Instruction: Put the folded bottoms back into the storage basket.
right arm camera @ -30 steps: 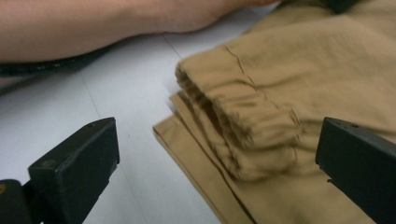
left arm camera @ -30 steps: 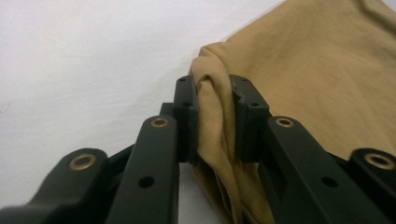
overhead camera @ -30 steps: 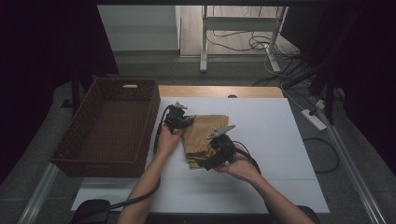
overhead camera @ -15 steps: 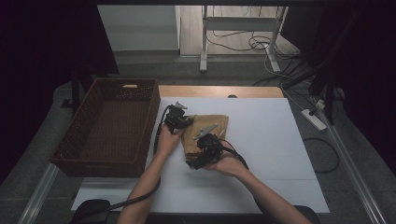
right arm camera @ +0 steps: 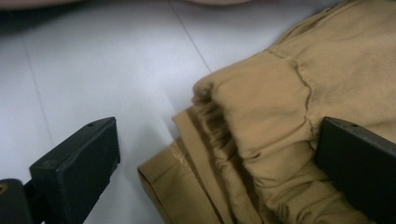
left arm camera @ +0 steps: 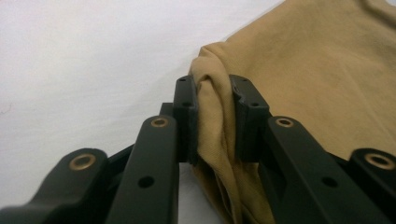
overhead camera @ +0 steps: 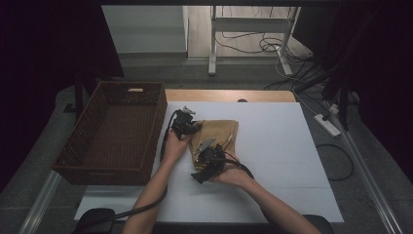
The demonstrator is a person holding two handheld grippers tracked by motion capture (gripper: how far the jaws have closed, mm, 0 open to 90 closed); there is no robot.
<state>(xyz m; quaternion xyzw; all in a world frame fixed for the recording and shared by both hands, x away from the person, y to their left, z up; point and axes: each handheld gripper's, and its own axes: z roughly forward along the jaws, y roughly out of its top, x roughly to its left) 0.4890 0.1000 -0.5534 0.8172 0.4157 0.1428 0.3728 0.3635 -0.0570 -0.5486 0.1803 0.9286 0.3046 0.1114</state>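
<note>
Right, starting at the left of my high view, a brown wicker basket (overhead camera: 111, 131) sits on the bench (overhead camera: 272, 146), its long side running along the white surface's left edge. Just right of it I have my left gripper (overhead camera: 187, 127), held at the near-left corner of a folded tan garment (overhead camera: 220, 134) that lies in the middle of the bench. In the left gripper view the jaws are clamped on a bunched fold of that garment (left arm camera: 299, 79); the cloth is pinched between the two black pads and hangs down past them toward the bottom of the view, with the white bench surface off to the left.

Further right and nearer to me, my right gripper (overhead camera: 207, 163) sits at the garment's near edge, with its cable looping away on the bench behind the hand. In the right gripper view its jaws stand wide apart. One is over bare white bench at the left, the other at the right against the cloth, and the garment's (right arm camera: 280, 116) stacked, gathered edge lies between them without being pinched.
</note>
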